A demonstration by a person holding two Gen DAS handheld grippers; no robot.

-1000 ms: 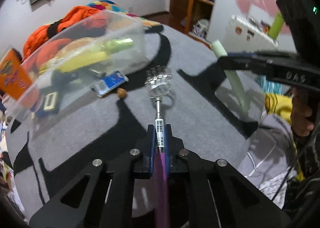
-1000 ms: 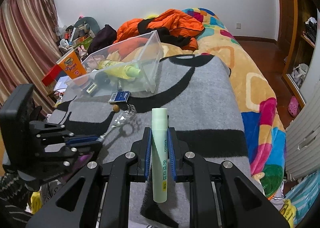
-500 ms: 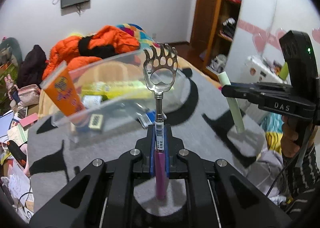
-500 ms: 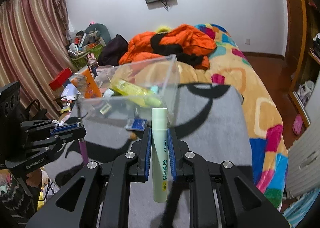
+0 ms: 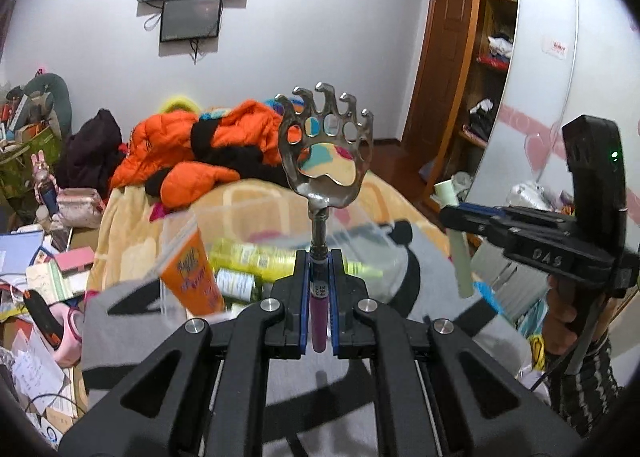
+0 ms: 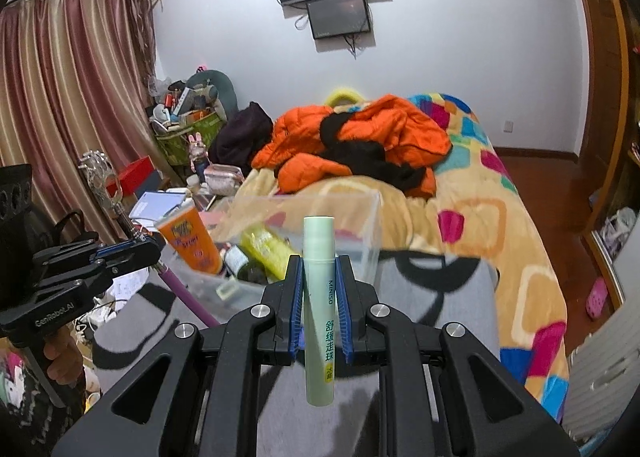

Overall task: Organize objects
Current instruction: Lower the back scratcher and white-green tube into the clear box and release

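My left gripper (image 5: 319, 257) is shut on a back scratcher (image 5: 326, 145) with a metal bear-paw head and purple handle, held upright above the grey blanket. It also shows in the right wrist view (image 6: 116, 209), at left. My right gripper (image 6: 319, 265) is shut on a pale green tube (image 6: 319, 297), held upright; in the left wrist view the tube (image 5: 460, 257) shows at right. A clear plastic bin (image 6: 372, 233) stands ahead of both grippers, holding an orange tube (image 6: 192, 241), a yellow bottle (image 6: 268, 249) and other small items.
The bin sits on a grey-and-black blanket (image 6: 440, 297) on a bed with a colourful quilt (image 6: 500, 217). An orange jacket (image 6: 360, 137) lies behind the bin. Clutter (image 5: 36, 277) fills the floor at left. A wardrobe (image 5: 500, 77) stands at right.
Both grippers have risen and tilted up with their objects. The back scratcher has left the blanket and now stands upright in the air. The bin now sits lower in both views.
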